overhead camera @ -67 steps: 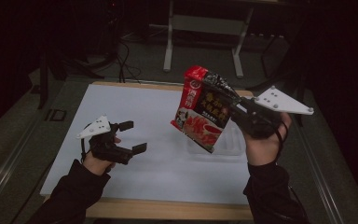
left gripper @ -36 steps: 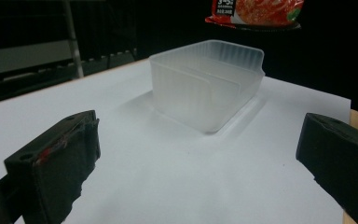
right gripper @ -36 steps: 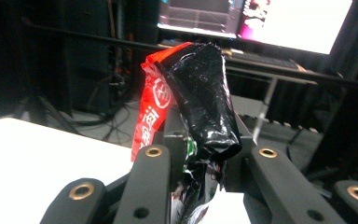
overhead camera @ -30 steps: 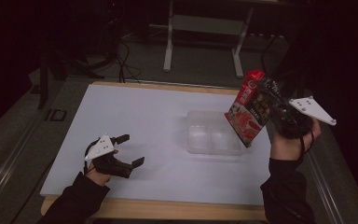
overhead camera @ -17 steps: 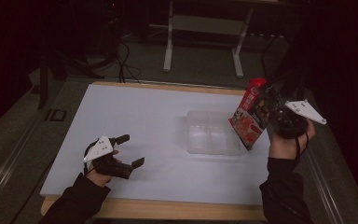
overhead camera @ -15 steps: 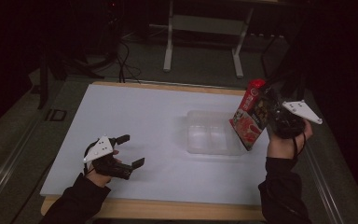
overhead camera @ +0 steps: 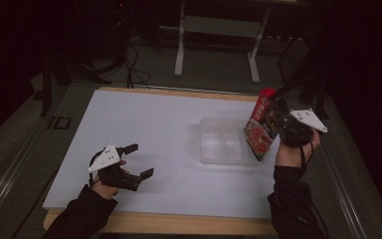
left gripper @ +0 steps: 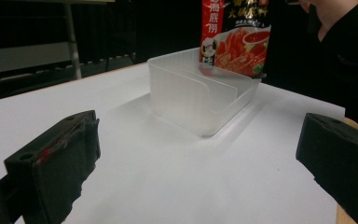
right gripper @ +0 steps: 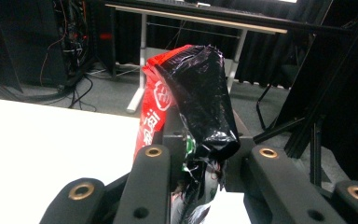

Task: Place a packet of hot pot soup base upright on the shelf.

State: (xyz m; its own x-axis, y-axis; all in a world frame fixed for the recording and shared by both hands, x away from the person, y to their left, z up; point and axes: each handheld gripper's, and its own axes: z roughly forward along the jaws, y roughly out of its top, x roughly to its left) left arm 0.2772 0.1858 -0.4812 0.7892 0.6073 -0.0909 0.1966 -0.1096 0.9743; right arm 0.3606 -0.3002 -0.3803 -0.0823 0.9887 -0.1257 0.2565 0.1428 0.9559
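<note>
A red and black sauce packet (overhead camera: 260, 125) with a food picture hangs upright just over the right end of a clear two-compartment plastic box (overhead camera: 205, 145). My right gripper (overhead camera: 274, 121) is shut on the packet's side. In the right gripper view the crumpled packet (right gripper: 193, 88) rises between the two black jaws of the right gripper (right gripper: 200, 179). My left gripper (overhead camera: 140, 160) rests low over the white table's front left, open with nothing between its jaws. The left gripper (left gripper: 198, 161) faces the box (left gripper: 193, 100), and the packet (left gripper: 235, 39) stands behind it.
The white table top (overhead camera: 149, 117) has a wooden front edge (overhead camera: 179, 224). A metal desk frame (overhead camera: 216, 30) and cables stand on the dark floor beyond it. A person's dark sleeve (left gripper: 342, 51) is at the right behind the box.
My right hand has carried the packet to the right and then down, to the box's right end. The left gripper dropped toward the front edge early on, then stayed still.
</note>
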